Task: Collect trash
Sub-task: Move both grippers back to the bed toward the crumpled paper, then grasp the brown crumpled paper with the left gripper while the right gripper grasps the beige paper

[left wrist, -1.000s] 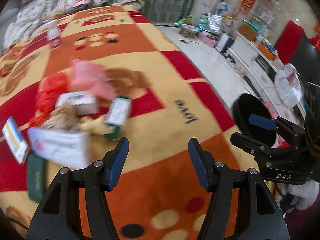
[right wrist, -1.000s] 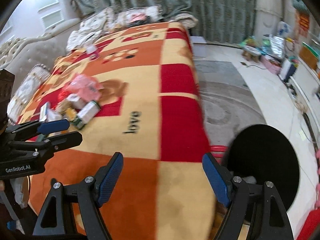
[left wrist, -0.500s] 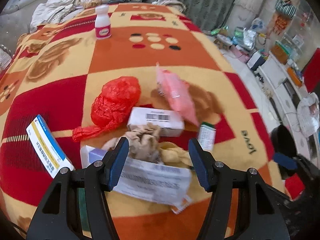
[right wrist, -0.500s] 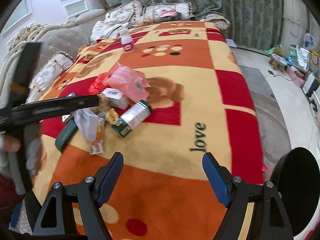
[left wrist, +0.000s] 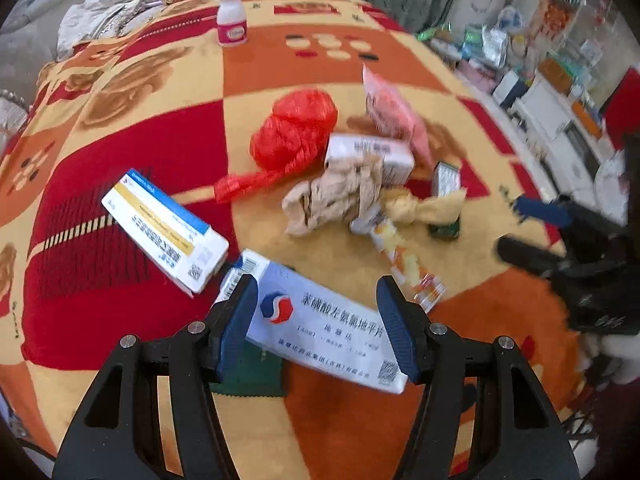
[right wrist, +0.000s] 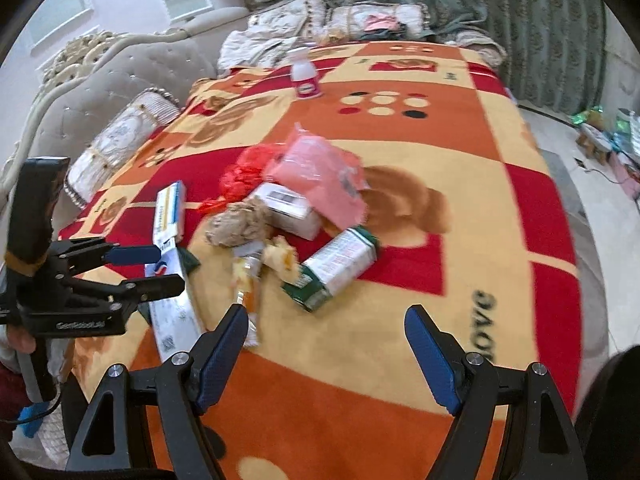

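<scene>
Several pieces: trash heaped mid-blanket (left wrist: 360,64) on the bed, toward its near edge; pink bottle (left wrist: 232,16) upright, well apart, near the far edge.
Left gripper (left wrist: 316,324): half open, empty, poised over the white medicine box (left wrist: 320,320).
Right gripper (right wrist: 324,352): wide, empty, over bare blanket short of the green-and-white carton (right wrist: 336,268).
Heap: red plastic bag (left wrist: 296,132), pink bag (left wrist: 392,112), crumpled paper (left wrist: 336,196), snack wrapper (left wrist: 404,256), blue-and-yellow box (left wrist: 164,232).
Risk: flat box likely to slide on the soft blanket; pinching fabric along with it.
Risk: overlapping pieces dragged off the near edge.
</scene>
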`<state>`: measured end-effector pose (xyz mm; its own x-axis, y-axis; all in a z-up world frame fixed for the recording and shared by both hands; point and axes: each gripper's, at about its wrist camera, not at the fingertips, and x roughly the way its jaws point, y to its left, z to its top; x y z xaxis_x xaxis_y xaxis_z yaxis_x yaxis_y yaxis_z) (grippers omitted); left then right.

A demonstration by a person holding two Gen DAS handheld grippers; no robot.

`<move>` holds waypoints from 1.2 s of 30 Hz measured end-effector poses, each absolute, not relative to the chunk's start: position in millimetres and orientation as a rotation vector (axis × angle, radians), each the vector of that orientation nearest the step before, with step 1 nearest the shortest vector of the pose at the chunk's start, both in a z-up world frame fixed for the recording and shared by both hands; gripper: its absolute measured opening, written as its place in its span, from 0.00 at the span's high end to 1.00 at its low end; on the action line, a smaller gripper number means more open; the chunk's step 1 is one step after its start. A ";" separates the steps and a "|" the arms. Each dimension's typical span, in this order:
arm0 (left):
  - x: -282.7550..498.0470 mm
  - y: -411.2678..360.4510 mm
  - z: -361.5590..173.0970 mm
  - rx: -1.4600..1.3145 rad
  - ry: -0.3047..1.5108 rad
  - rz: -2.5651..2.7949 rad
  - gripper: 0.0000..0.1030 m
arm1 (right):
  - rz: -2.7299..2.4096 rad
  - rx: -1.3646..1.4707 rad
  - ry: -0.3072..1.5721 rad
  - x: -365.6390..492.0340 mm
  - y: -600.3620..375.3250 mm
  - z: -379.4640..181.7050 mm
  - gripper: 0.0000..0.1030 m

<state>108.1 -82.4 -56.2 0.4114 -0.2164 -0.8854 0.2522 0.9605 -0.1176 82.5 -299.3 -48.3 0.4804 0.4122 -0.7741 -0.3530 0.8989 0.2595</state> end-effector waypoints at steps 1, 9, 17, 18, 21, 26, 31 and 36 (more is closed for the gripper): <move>110.9 -82.3 -52.8 0.027 1.090 -0.295 0.41 | 0.471 0.068 0.961 84.3 -296.6 -48.7 0.23; 152.4 -105.3 -60.6 0.001 1.051 -0.327 0.41 | 0.479 0.054 0.942 85.0 -291.0 -42.7 0.30; 172.6 -109.3 -79.4 -0.004 1.112 -0.330 0.74 | 0.479 0.064 0.951 88.3 -299.5 -43.7 0.31; 171.3 -105.2 -78.1 -0.024 1.115 -0.341 0.79 | 0.487 0.057 0.951 89.9 -296.6 -44.3 0.34; 165.2 -91.3 -67.4 -0.063 1.108 -0.347 0.81 | 0.525 0.018 0.952 97.0 -280.8 -45.3 0.42; 152.2 -70.9 -41.6 -0.088 1.061 -0.339 0.81 | 0.579 -0.080 0.963 114.0 -248.7 -47.9 0.54; 143.2 -63.2 -30.3 -0.098 1.044 -0.350 0.81 | 0.575 -0.213 1.014 131.0 -222.1 -60.7 0.65; 140.8 -63.0 -34.2 -0.106 1.051 -0.359 0.81 | 0.591 -0.231 1.075 140.0 -220.8 -77.0 0.69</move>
